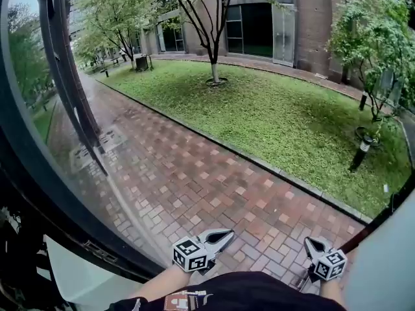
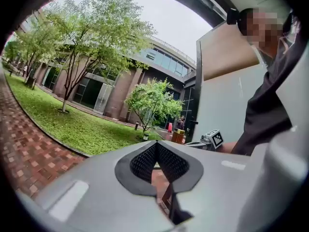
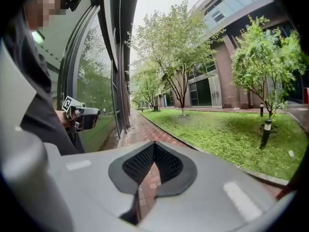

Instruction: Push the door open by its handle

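The glass door [image 1: 61,118] stands swung open at the left, its dark frame curving across the head view. A long dark upright bar [image 1: 68,76] runs down it; I cannot tell whether this is the handle. Both grippers hang low in front of the person's body, away from the door. My left gripper [image 1: 222,236] is shut with nothing between its jaws, and its fingertips [image 2: 157,143] meet. My right gripper [image 1: 312,243] is shut and empty too, pads closed [image 3: 153,144]. Each shows in the other's view: the left gripper [image 3: 81,116] and the right gripper [image 2: 211,139].
A wet red brick path [image 1: 194,173] runs ahead past the doorway, edged by a lawn [image 1: 279,115] with trees [image 1: 214,63] and a brick building [image 1: 272,24]. A pale wall or panel [image 1: 389,264] stands at the right. Short dark lamp posts [image 1: 360,151] stand in the grass.
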Tool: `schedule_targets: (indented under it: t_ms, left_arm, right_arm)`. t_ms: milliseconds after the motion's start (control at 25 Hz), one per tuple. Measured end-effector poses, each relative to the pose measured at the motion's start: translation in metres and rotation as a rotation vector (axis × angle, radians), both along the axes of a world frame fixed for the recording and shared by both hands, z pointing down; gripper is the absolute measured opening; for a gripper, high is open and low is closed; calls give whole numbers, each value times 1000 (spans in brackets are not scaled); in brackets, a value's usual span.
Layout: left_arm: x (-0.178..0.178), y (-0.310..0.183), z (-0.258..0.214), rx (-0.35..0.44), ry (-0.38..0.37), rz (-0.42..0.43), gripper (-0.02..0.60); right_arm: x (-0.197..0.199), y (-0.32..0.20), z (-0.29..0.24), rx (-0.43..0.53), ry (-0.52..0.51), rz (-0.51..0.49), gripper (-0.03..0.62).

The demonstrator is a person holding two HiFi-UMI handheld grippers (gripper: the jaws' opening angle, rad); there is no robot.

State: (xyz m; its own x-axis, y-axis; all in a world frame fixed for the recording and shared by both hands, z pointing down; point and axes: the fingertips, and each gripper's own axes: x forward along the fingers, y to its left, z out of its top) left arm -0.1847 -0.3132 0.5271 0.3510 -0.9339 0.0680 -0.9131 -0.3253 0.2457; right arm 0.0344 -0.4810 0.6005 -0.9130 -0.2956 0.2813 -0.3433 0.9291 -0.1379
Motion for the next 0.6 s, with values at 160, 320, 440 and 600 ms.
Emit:
schedule_targets:
  t_ms: [160, 320, 440, 600]
  left_arm:
    - [-4, 70, 5, 3, -56, 34, -3]
    - [40, 133, 13, -17, -27, 231, -3]
    - [58, 179, 6, -13, -30, 335, -3]
    - [69, 219, -8, -33, -9, 395, -3]
  right_arm:
    - [-31, 74, -22, 43, -13, 9, 0]
    - [-13, 183, -34, 31, 4, 81, 1]
    - [-8, 254, -44, 21, 6, 117, 0]
    - [12, 321, -68, 21, 14, 164, 0]
